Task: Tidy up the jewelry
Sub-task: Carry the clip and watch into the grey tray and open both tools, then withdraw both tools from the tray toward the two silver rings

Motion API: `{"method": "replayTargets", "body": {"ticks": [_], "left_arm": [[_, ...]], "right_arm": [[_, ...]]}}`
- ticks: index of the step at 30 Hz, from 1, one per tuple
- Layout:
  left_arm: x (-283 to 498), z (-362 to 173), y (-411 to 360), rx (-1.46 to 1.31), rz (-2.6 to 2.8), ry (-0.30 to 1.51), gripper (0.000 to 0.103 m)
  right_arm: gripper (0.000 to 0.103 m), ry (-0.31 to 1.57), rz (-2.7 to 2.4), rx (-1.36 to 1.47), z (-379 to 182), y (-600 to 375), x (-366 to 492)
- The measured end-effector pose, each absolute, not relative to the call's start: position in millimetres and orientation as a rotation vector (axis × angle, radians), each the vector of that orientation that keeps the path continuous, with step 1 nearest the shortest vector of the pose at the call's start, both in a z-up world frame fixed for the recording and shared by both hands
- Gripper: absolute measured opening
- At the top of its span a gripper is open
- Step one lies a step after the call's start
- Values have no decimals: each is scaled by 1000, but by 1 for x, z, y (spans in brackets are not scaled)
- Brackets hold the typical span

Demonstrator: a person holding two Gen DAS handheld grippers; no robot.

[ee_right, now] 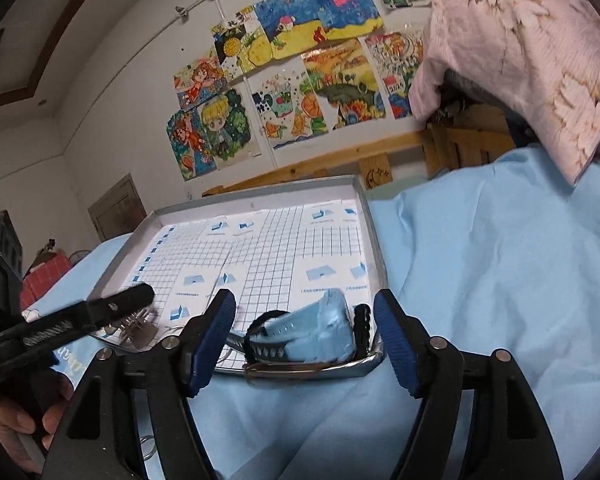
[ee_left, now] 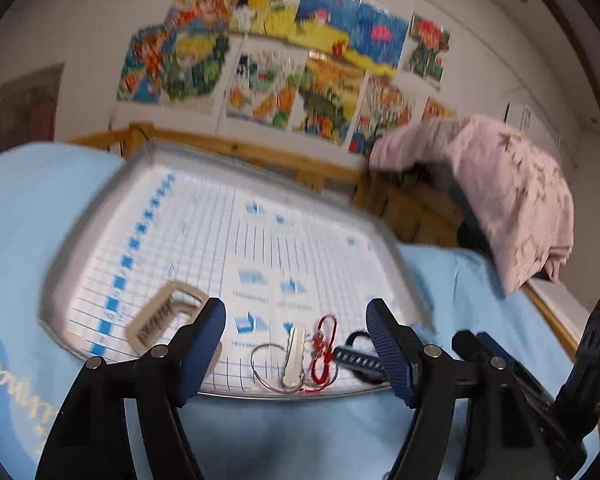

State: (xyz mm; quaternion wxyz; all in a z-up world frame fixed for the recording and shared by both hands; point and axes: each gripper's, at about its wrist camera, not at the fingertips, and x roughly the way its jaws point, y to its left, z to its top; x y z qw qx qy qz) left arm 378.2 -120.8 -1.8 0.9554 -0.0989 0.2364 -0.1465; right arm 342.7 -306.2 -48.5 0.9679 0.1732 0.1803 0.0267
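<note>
A silver tray (ee_left: 80,232) lined with blue-gridded paper lies on a light blue bedsheet. Near its front edge lie a beige comb clip (ee_left: 162,314), a thin wire hoop (ee_left: 266,366), a white hair clip (ee_left: 294,356), a red cord bracelet (ee_left: 322,350) and a dark watch strap (ee_left: 358,360). My left gripper (ee_left: 296,344) is open and empty, just in front of these pieces. In the right wrist view the tray (ee_right: 364,208) holds a watch with a dark strap (ee_right: 260,344) wrapped around a pale blue cushion (ee_right: 324,332). My right gripper (ee_right: 304,340) is open, just before it.
A wooden bed rail (ee_left: 260,152) runs behind the tray, with a pink cloth (ee_left: 500,192) draped over its right end. Children's drawings (ee_left: 280,52) cover the wall. The blue sheet (ee_right: 500,260) spreads to the right. The left gripper's body (ee_right: 68,320) crosses the tray's left corner.
</note>
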Motion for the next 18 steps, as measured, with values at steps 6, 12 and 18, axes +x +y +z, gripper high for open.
{"method": "replayTargets", "body": {"ticks": [6,12,18], "left_arm": [[330,28,-113,-190,-248,360,103],[280,44,-107,-148,-216,314,103],[228,47,-96,-49,-196,290,103]], "right_arm": [[89,272,14,330,-26,-310,305],[101,188,-1,223,4,-300,247],[101,177,-28,221,27,-297,201]]}}
